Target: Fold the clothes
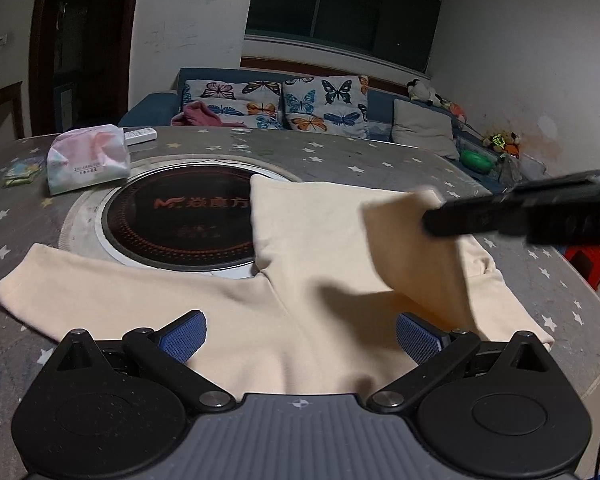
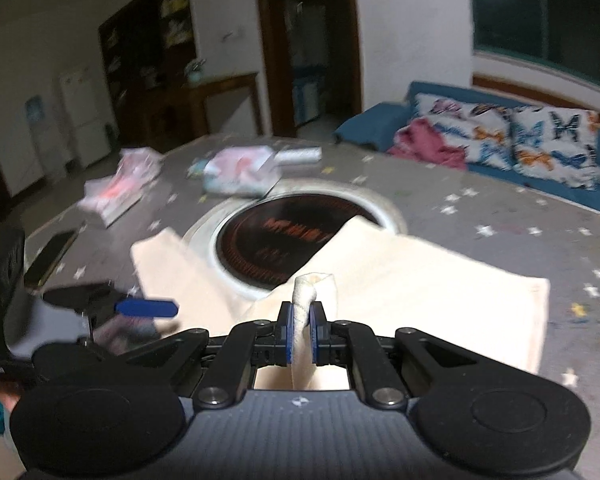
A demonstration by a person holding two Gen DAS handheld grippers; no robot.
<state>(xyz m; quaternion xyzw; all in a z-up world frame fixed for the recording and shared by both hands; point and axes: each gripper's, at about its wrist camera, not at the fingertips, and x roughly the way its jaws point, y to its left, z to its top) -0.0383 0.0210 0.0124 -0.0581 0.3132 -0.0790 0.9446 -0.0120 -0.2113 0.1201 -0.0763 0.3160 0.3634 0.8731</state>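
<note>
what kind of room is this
Most likely a home living room: a blue sofa with butterfly cushions, a night-dark window, and a star-patterned table with a built-in cooktop.

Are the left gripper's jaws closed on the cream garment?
No, the left gripper has its jaws spread wide above the cream garment, pinching nothing.

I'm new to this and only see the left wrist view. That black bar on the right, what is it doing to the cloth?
Observer: It's the right gripper, shut on a bunched edge of the cream garment.
Operator: And my own gripper?
Observer: The left gripper is open, hovering by the garment's left side.
Operator: Anything on the table I'm missing?
Observer: A phone lies near the table's left edge.
</note>
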